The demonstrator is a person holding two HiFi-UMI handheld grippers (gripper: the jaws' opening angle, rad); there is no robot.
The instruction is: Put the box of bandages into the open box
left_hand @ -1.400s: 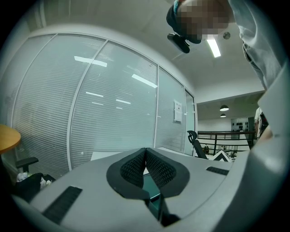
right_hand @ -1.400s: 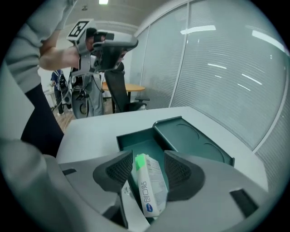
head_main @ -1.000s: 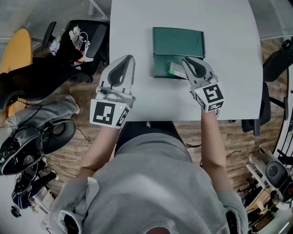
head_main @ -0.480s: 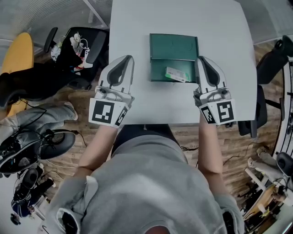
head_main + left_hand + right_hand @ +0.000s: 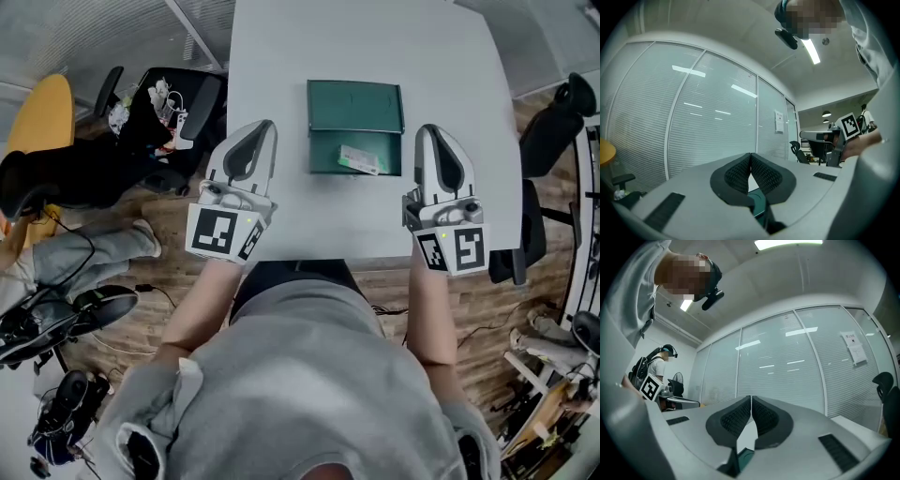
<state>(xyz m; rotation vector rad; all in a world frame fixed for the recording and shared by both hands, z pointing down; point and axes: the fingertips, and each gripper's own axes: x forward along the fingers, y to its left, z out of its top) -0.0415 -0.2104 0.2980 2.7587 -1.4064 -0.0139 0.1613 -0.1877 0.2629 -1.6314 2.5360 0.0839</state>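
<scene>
A dark green open box (image 5: 355, 127) lies on the white table (image 5: 281, 56), its lid folded back toward the far side. The small pale box of bandages (image 5: 359, 159) lies inside its near half, slightly tilted. My left gripper (image 5: 253, 141) rests left of the box, shut and empty. My right gripper (image 5: 441, 145) sits right of the box, shut with nothing between its pads. In the left gripper view the jaws (image 5: 751, 159) meet at their tips. In the right gripper view the jaws (image 5: 751, 401) meet too, with a sliver of green box (image 5: 745, 456) below them.
Black office chairs (image 5: 178, 103) stand left of the table and another chair (image 5: 553, 122) to the right. Cables and gear lie on the wooden floor (image 5: 56, 309) at the left. Glass partition walls (image 5: 708, 122) surround the room. The near table edge (image 5: 328, 253) runs just in front of the grippers.
My right gripper has let go of the box of bandages, pulled back right and toward me, and shut. The bandages now lie in the green box. The left gripper has stayed put.
</scene>
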